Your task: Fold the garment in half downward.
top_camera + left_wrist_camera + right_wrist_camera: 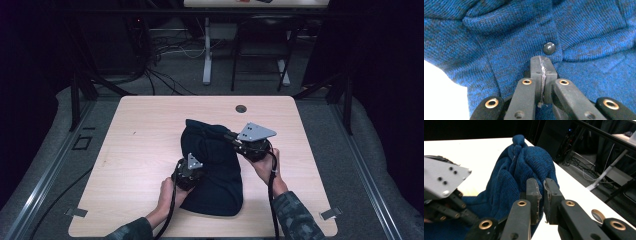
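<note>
One blue knitted garment [212, 170] on one table [145, 130] is being clamped by two grippers, left gripper [541, 67] beside one snap button [549, 48], right gripper [541, 195] pinching a fold.

Blue sweater [212, 170] blocks mid-table [140, 130]; bare wood all around.

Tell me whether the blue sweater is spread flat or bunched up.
Bunched up. The sweater lies in a rumpled heap on the table, its far end gathered into a raised lump, with folds near a snap button.
</note>
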`<state>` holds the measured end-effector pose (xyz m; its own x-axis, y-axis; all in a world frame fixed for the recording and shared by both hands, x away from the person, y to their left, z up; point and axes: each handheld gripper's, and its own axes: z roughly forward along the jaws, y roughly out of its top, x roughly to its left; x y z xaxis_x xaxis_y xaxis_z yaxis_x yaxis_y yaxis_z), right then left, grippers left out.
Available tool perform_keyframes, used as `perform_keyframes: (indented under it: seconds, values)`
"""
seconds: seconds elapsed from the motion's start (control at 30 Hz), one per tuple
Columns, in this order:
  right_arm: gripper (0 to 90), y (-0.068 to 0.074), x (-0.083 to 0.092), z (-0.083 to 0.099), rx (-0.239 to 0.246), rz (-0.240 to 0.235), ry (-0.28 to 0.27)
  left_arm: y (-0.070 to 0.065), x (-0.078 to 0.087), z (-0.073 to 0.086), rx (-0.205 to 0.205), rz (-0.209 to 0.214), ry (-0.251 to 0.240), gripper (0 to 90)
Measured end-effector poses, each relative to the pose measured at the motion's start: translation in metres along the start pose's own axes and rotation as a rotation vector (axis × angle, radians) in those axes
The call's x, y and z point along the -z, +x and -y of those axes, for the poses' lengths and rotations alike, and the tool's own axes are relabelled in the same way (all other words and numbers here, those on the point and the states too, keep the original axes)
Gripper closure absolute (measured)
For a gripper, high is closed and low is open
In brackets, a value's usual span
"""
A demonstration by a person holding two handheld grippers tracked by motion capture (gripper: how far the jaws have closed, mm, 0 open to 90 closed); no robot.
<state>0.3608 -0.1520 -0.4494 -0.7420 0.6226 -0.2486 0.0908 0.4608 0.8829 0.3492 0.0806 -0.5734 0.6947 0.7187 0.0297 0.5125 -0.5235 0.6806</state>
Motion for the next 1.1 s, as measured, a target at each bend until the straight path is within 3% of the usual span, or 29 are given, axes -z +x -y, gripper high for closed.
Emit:
perform_keyframes:
  seconds: [0.13,0.23,0.27,0.4,0.47,0.67,0.77,0.93,0.97,1.03,1.1]
  values:
    - [83.5,0.005,0.006,0.002,-0.005,-0.016,0.031,0.000,-0.004,0.000,0.050,-0.034,-0.029,90.0]
    - [83.4,0.007,0.010,0.006,-0.022,-0.036,0.048,0.000,-0.005,0.000,0.063,-0.042,-0.038,90.0]
    - [83.4,0.008,0.011,0.007,-0.023,-0.039,0.053,0.001,-0.005,0.001,0.086,-0.030,-0.046,90.0]
    - [83.4,0.015,0.014,0.014,-0.042,-0.073,0.081,0.006,-0.005,0.002,0.103,-0.005,-0.050,90.0]
    - [83.4,0.018,0.015,0.018,-0.044,-0.080,0.097,0.009,-0.004,0.002,0.130,0.020,-0.061,89.7]
    - [83.3,0.020,0.018,0.027,-0.058,-0.094,0.117,0.011,0.023,0.002,0.073,0.068,-0.066,71.0]
    - [83.3,0.021,0.021,0.030,-0.061,-0.099,0.121,0.017,0.039,0.006,0.066,0.086,-0.057,64.2]
    - [83.2,0.025,0.023,0.035,-0.052,-0.110,0.143,0.036,0.061,0.008,0.071,0.056,-0.080,54.0]
    - [83.1,0.025,0.023,0.036,-0.051,-0.114,0.151,0.046,0.071,0.004,0.073,0.043,-0.109,52.1]
    - [83.1,0.026,0.021,0.037,-0.047,-0.118,0.162,0.050,0.075,0.000,0.067,0.041,-0.124,48.8]
    - [83.1,0.027,0.020,0.039,-0.048,-0.119,0.168,0.056,0.082,-0.012,0.036,0.049,-0.160,45.7]
